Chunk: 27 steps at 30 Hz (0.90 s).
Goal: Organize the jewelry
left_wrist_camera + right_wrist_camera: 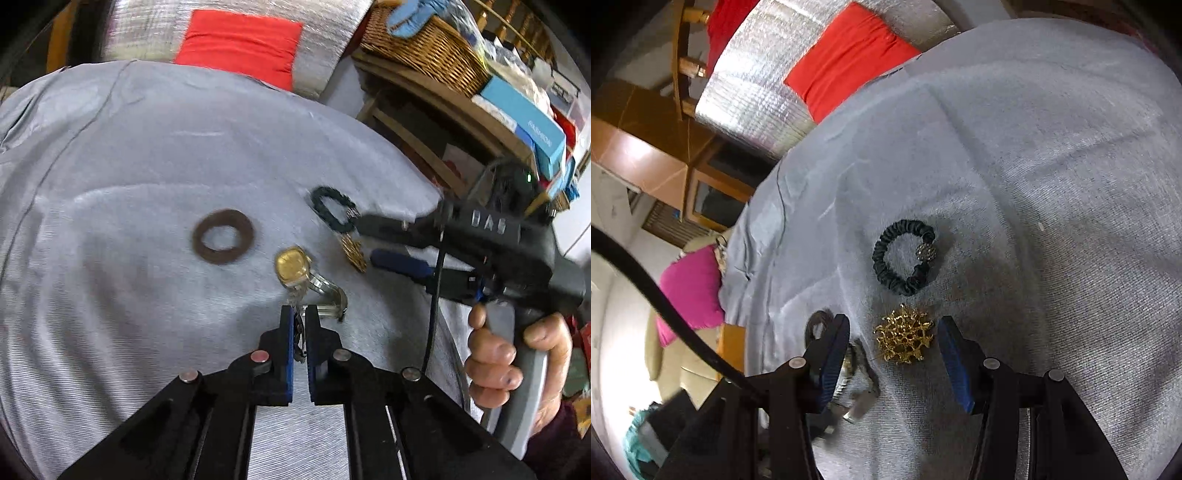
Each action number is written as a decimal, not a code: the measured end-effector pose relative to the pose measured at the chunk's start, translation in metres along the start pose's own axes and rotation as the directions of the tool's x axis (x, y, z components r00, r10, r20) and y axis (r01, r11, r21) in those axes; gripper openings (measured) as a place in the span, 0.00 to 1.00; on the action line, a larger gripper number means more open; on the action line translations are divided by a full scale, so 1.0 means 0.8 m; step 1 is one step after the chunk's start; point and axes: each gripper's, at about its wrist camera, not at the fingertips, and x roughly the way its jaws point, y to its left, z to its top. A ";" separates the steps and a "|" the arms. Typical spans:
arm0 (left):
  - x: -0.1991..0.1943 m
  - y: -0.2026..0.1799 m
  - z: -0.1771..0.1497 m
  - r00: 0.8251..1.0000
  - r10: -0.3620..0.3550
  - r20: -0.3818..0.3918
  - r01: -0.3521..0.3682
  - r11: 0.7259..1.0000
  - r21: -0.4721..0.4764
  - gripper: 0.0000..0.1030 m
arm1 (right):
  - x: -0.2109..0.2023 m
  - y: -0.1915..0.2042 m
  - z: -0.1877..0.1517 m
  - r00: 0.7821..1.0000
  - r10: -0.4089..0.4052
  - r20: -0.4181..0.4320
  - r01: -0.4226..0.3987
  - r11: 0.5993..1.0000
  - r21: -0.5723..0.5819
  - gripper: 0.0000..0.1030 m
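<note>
A gold-faced watch (291,267) lies on the grey cloth (129,166). My left gripper (300,317) is shut on its metal strap (300,334), which shows between the blue pads. A gold openwork brooch (905,338) lies between the fingers of my right gripper (894,334), which stands open around it; both pads are off it, the right one close. From the left wrist view the right gripper (365,238) sits over the brooch (354,251), held by a hand (517,354). A black scrunchie (905,258) lies just beyond. The watch (857,373) is half hidden behind the right gripper's left finger.
A brown ring-shaped hair tie (222,236) lies left of the watch. Behind the cloth are a red cushion (240,40) on silver quilting, a wicker basket (424,48) and stacked boxes (528,122) on a wooden shelf. A pink cushion (690,288) lies below the cloth's edge.
</note>
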 end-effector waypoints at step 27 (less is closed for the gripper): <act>0.005 -0.011 -0.006 1.000 0.023 -0.021 -0.020 0.988 0.153 0.62 | 0.005 0.025 -0.007 0.987 -0.154 0.040 0.159 0.970 -0.183 0.18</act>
